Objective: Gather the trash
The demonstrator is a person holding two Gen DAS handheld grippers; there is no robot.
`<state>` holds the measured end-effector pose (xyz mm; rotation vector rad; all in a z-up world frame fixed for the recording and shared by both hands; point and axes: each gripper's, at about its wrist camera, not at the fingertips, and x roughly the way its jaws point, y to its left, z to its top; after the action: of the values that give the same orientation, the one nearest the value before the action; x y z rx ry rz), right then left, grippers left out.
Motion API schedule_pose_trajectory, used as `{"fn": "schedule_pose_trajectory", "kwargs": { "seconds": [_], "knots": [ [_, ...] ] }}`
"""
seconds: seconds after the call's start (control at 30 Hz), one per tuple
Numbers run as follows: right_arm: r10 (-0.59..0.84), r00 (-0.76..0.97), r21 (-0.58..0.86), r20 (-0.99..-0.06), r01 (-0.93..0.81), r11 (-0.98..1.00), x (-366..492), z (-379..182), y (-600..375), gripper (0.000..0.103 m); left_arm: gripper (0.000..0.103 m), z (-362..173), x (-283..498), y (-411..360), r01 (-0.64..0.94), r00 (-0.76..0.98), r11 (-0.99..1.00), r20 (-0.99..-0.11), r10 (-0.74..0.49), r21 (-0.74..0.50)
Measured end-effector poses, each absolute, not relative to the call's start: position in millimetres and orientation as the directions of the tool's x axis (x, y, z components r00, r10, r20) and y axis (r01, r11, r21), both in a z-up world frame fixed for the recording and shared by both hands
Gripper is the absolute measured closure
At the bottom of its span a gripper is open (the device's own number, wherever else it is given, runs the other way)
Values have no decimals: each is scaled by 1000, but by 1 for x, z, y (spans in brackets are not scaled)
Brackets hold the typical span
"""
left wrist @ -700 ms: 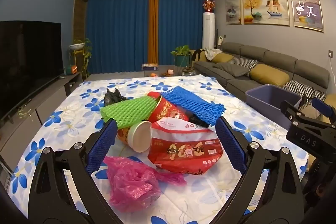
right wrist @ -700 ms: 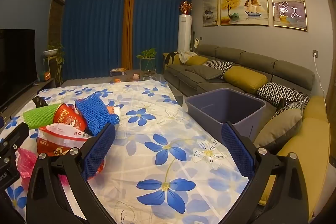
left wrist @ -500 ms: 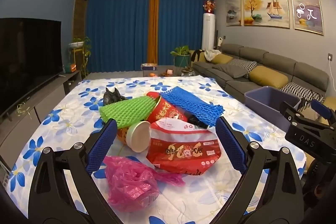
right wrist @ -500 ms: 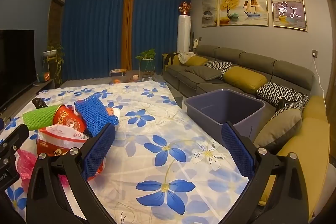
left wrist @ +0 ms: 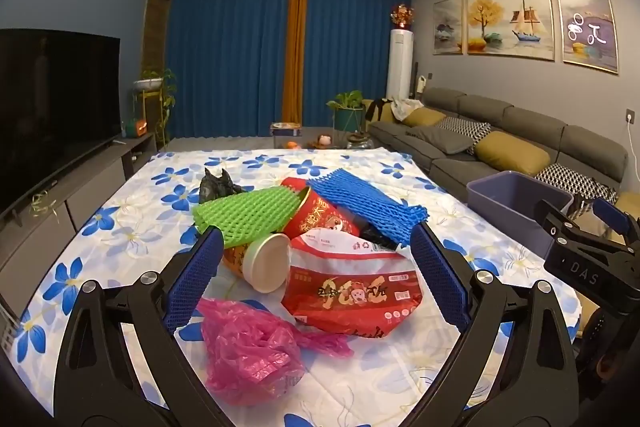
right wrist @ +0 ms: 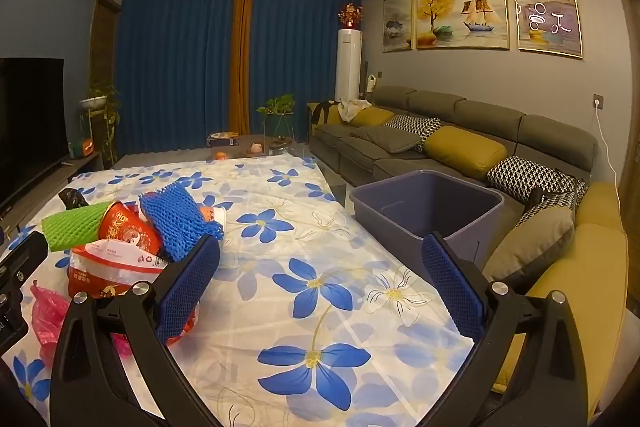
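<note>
Left tongs (left wrist: 316, 279) gape wide and empty at lower centre, framing the trash pile on the floral counter (left wrist: 132, 223): pink bag (left wrist: 248, 351) nearest, then red snack packet (left wrist: 352, 291), paper cup (left wrist: 268, 263), green (left wrist: 248, 213) and blue foam nets (left wrist: 364, 205). Right tongs (right wrist: 320, 287) are equally wide, empty; purple bin (right wrist: 428, 203) sits beyond, centre right.

The right gripper (right wrist: 320, 281) is held wide open above the flowered tablecloth (right wrist: 304, 291). A heap of trash (right wrist: 132, 239) is seen at the left, and a purple bin (right wrist: 430, 205) beside the sofa (right wrist: 460, 131).
</note>
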<state>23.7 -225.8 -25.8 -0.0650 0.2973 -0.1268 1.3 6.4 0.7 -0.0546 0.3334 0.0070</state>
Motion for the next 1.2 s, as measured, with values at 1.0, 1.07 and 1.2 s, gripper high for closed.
{"fn": "schedule_pose_trajectory", "kwargs": {
  "seconds": [1.0, 1.07, 1.2],
  "knots": [
    [-153, 948, -79, -280, 136, 988, 20, -28, -229, 5, 10, -1, 1, 7, -11, 946, 998, -323, -12, -69],
    [-153, 947, -77, -282, 137, 988, 21, -28, -229, 5, 10, -1, 1, 7, -12, 946, 997, -324, -11, -70],
    [-152, 947, -76, -282, 135, 988, 20, -28, -229, 5, 10, 0, 2, 7, -16, 946, 997, -324, -8, -71]
  ]
}}
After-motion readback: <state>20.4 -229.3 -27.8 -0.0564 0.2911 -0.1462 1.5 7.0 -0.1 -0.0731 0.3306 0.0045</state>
